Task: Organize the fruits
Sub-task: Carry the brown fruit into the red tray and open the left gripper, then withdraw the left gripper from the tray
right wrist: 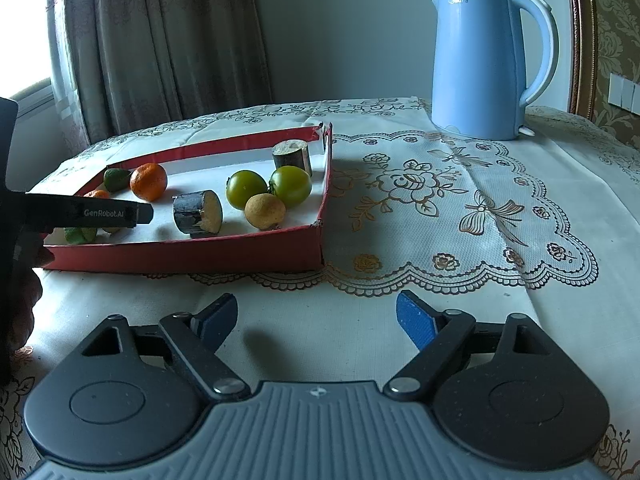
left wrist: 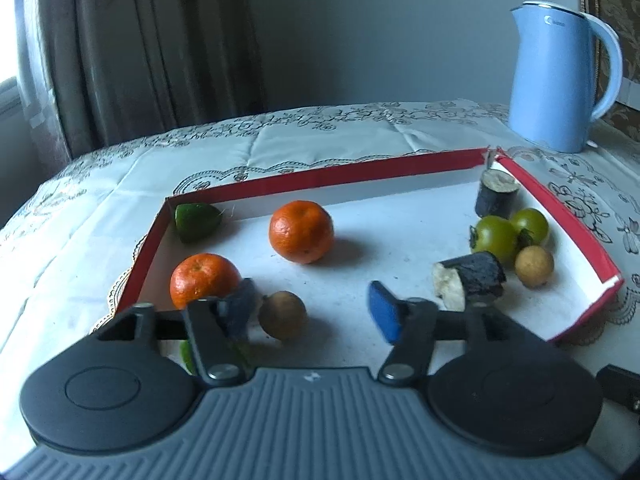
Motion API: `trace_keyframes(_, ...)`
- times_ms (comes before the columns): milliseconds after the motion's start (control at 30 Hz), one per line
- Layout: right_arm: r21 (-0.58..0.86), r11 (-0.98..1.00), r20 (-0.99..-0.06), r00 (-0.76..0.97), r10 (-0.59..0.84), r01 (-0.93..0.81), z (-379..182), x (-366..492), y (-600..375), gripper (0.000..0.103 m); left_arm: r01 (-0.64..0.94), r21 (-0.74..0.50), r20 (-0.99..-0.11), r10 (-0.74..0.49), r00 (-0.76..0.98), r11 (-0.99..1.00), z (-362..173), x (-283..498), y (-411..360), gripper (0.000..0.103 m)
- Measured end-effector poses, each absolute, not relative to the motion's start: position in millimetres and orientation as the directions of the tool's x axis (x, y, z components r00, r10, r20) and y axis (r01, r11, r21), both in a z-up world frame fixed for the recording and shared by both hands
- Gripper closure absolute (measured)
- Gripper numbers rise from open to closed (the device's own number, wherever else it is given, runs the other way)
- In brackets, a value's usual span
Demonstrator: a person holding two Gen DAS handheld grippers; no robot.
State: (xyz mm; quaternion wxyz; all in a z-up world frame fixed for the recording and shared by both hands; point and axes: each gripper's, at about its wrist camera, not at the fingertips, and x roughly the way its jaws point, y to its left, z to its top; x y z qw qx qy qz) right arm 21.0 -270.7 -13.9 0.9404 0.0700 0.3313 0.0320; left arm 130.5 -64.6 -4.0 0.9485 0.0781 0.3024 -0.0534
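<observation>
Inside, the red tray [left wrist: 320, 178] holds oranges [left wrist: 301, 231], green tomatoes [left wrist: 496, 237] (perhaps limes too); both tongs spread.

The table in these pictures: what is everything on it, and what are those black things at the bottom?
Shallow red cardboard tray: one, white inside, on the tablecloth.
Orange mandarins: two, left half of tray.
Green lime pieces: two, far-left and near-left corners.
Green tomatoes: two, right side.
Small tan round fruits: two, one right, one near left.
Dark-skinned cut chunks: two, right half.
Pale blue electric kettle: one, far right.
White embroidered tablecloth: one.
Left tool: open, over tray.
Right tool: open, outside tray.
</observation>
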Motion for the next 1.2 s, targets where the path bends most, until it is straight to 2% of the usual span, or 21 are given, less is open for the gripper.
trace_keyframes(67, 0.153, 0.988, -0.619, 0.778, 0.107, -0.014, -14, 21, -271, 0.016, 0.155, 0.114, -0.580, -0.061, 0.812, 0.981, -3, 127, -66, 0.025)
trace_keyframes(300, 0.153, 0.988, -0.620, 0.778, 0.107, -0.014, -14, 21, -270, 0.016, 0.132, 0.104, -0.572, -0.049, 0.819, 0.986, 2, 113, -59, 0.023)
trace_keyframes(400, 0.153, 0.988, -0.620, 0.778, 0.107, -0.014, -14, 21, -270, 0.016, 0.120, 0.110, -0.563, -0.038, 0.826, 0.987, 6, 103, -55, 0.017)
trace_keyframes(600, 0.150, 0.989, -0.621, 0.777, 0.106, -0.014, -14, 21, -270, 0.016, 0.084, 0.076, -0.571, -0.026, 0.821, 0.994, 14, 85, -42, 0.014)
trace_keyframes(700, 0.141, 0.990, -0.623, 0.776, 0.100, -0.014, -14, 22, -269, 0.016, 0.065, 0.048, -0.574, -0.026, 0.819, 0.997, 21, 69, -35, 0.008)
trace_keyframes(800, 0.103, 0.994, -0.628, 0.778, 0.027, 0.048, -13, 19, -266, 0.014, 0.055, 0.005, -0.575, -0.042, 0.817, 0.998, 26, 51, -27, 0.006)
trace_keyframes(967, 0.161, 0.983, -0.634, 0.772, 0.038, 0.084, -7, 1, -254, 0.013, 0.019, 0.000, -0.576, -0.016, 0.817, 1.000, 30, 27, -19, 0.001)
trace_keyframes(1100, 0.039, 0.996, -0.599, 0.800, -0.036, 0.074, 10, -13, -220, 0.011, 0.006, 0.007, -0.568, -0.001, 0.823, 1.000, 35, 13, -16, 0.000)
trace_keyframes(1200, -0.057, 0.996, -0.546, 0.833, -0.094, 0.075, 21, -24, -193, 0.000, -0.011, 0.038, -0.546, 0.030, 0.837, 0.999, 39, 3, -16, 0.000)
